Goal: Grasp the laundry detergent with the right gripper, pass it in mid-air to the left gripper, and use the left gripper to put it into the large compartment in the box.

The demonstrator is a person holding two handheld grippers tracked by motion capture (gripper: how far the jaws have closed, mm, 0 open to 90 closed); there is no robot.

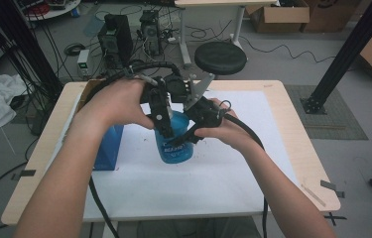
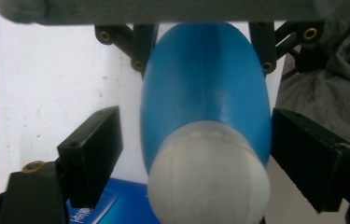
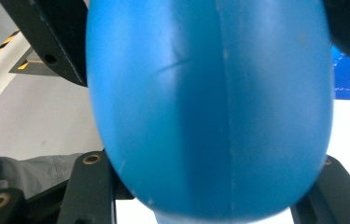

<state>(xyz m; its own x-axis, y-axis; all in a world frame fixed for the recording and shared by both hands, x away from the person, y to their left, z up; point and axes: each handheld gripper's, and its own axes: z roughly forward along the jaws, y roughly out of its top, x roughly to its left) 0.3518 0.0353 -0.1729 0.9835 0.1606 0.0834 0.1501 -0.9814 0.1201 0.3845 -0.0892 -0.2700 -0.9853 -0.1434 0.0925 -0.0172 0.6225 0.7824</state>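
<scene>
Broadly, the table (image 1: 292, 148) is pale wood with a white sheet laid over most of its top, and a flat blue box (image 1: 109, 148) stands on it at the person's left. At the middle of the sheet stands the bottle (image 1: 174, 144): smooth blue plastic, rounded and swelling like an egg, with a moulding seam running down its side and a matt, whitish cap (image 2: 210, 182) shaped like a low dome.

Both tools are at the bottle's upper part. The left gripper (image 1: 159, 119) has its jaws spread wide to either side of the cap and neck; in its own view one jaw stands clear of the plastic and the other sits just beside it, so it holds nothing firmly. The right gripper (image 1: 193, 130) comes in from the opposite side, but its own view is so close to the blue wall that I cannot tell how far its jaws are parted.

This looks like the moment of taking hold before opening the cap. Next, one tool should clamp the body steady while the other closes squarely on the cap; slick curved plastic may slip.
</scene>
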